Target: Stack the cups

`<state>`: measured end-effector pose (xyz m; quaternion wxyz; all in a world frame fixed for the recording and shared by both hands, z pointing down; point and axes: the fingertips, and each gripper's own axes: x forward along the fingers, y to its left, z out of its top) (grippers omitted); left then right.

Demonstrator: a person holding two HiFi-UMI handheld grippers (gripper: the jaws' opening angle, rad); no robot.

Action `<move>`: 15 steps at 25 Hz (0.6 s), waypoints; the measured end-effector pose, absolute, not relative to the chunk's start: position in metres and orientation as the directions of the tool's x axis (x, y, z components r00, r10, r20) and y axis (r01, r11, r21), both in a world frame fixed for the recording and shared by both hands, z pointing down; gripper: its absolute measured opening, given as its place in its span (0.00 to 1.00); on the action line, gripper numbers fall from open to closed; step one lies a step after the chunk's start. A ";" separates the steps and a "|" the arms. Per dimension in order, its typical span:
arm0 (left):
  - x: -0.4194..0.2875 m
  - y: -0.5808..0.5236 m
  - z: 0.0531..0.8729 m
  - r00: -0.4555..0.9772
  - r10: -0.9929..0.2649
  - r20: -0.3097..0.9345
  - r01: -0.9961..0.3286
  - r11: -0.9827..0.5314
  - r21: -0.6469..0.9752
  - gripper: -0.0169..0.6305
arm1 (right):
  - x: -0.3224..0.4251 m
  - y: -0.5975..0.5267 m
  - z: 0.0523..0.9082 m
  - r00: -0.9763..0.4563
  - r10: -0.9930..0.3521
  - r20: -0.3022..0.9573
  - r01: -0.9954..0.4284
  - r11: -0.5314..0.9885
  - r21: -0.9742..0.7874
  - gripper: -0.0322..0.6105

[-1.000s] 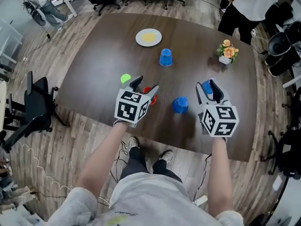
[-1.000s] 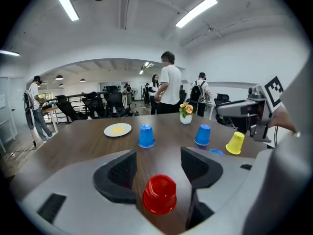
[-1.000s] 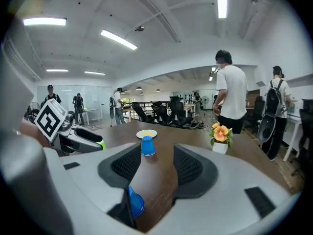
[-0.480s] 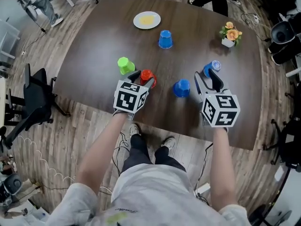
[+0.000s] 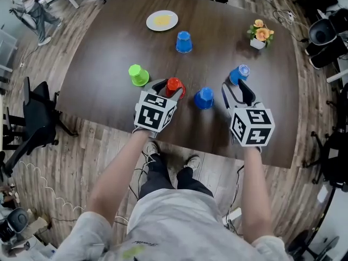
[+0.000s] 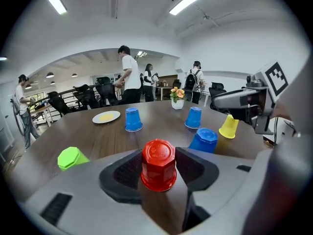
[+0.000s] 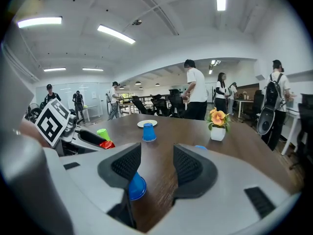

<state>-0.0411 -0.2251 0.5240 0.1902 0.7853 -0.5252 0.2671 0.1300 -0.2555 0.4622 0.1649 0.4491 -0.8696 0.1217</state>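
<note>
**Table.** The dark wooden table carries six cups. All stand mouth-down and apart from one another. No cup sits on another, so no stack has been started.

**Left gripper.** The left gripper is at the near edge of the table, and its jaws have just been closing. The red cup stands between them with both pads against its sides and no gap showing. The cup's rim looks to be on the table, so it is judged gripped but not yet lifted.

**Right gripper.** The right gripper has its jaws apart with only bare tabletop between them. It holds nothing.

**Remaining cups.**
- The green cup is just left of the red one.
- The nearest blue cup stands between the two grippers.
- A second blue cup is just beyond the right gripper.
- A third blue cup is further back.
- The yellow cup shows only in the left gripper view, near the right gripper.

**Progress.** The first pick is under way. Every placement is still to be done.
</note>
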 end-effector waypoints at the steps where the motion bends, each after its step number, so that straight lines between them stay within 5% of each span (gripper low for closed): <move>1: -0.036 -0.225 0.525 0.314 -0.720 0.618 -0.923 -0.385 0.020 0.35 | 0.132 -0.256 0.462 -0.539 -0.743 0.397 -0.823 0.564 -0.063 0.35; 15: -0.004 -0.221 0.533 0.362 -0.691 0.626 -0.893 -0.449 0.021 0.36 | 0.153 -0.255 0.465 -0.503 -0.765 0.402 -0.848 0.526 -0.059 0.35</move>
